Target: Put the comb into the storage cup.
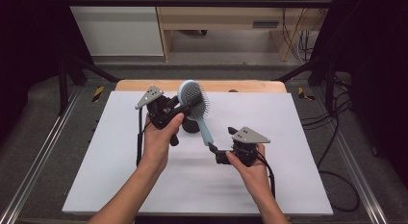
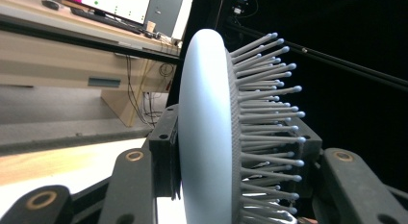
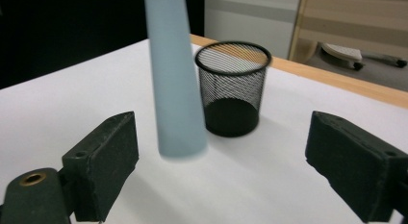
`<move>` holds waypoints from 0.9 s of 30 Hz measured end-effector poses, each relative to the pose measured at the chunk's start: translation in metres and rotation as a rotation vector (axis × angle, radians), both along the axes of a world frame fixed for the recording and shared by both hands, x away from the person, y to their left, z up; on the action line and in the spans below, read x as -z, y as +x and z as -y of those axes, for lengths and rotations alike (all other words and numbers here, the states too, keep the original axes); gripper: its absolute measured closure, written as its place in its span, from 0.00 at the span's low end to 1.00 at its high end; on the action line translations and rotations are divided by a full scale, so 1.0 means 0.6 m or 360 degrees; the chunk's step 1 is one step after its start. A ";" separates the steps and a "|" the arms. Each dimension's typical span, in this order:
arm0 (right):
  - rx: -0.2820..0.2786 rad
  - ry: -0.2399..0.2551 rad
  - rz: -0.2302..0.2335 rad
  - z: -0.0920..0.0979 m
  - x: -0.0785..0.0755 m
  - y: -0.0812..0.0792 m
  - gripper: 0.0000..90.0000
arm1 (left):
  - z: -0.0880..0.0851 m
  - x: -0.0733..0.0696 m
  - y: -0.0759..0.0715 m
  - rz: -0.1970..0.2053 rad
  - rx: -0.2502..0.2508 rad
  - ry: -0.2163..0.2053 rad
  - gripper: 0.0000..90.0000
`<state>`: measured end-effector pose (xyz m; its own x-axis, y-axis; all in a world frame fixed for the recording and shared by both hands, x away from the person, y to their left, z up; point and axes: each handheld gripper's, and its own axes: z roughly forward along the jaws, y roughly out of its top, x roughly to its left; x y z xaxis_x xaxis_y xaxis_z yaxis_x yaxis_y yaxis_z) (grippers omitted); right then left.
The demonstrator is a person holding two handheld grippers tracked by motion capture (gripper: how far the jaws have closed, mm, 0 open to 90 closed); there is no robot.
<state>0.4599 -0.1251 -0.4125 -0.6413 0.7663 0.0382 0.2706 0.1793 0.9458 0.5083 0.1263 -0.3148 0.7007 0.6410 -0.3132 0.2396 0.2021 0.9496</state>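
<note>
Blue hairbrush (image 1: 195,103) clamped in left gripper (image 1: 185,108) jaws; right gripper (image 1: 217,151) jaws wide

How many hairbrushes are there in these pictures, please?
1. The light blue hairbrush is held above the white table, its head clamped in the left gripper; its handle hangs between the open jaws of the right gripper, near the mesh cup.

Even overhead light on white table (image 1: 144,185); soft shadows; surroundings dark; brush handle (image 3: 175,89) blurred close up.
</note>
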 end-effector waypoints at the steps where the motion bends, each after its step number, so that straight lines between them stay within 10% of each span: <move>1: 0.0044 0.0000 -0.0016 0.013 0.006 -0.002 0.11 | -0.002 -0.005 0.006 0.0014 -0.0004 -0.0004 0.57; 17: 0.0254 0.0000 0.0130 0.080 0.043 -0.032 0.06 | -0.033 -0.025 0.053 0.0084 -0.0088 0.0008 0.57; 27: 0.0280 -0.0104 0.0066 0.136 0.060 -0.063 0.06 | -0.045 -0.031 0.083 0.0081 -0.0163 -0.0082 0.57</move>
<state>0.4223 -0.2069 -0.4485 -0.4972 0.8668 -0.0392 0.2643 0.1943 0.9447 0.5581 0.1536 -0.2960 0.6481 0.6941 -0.3132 0.1666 0.2720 0.9477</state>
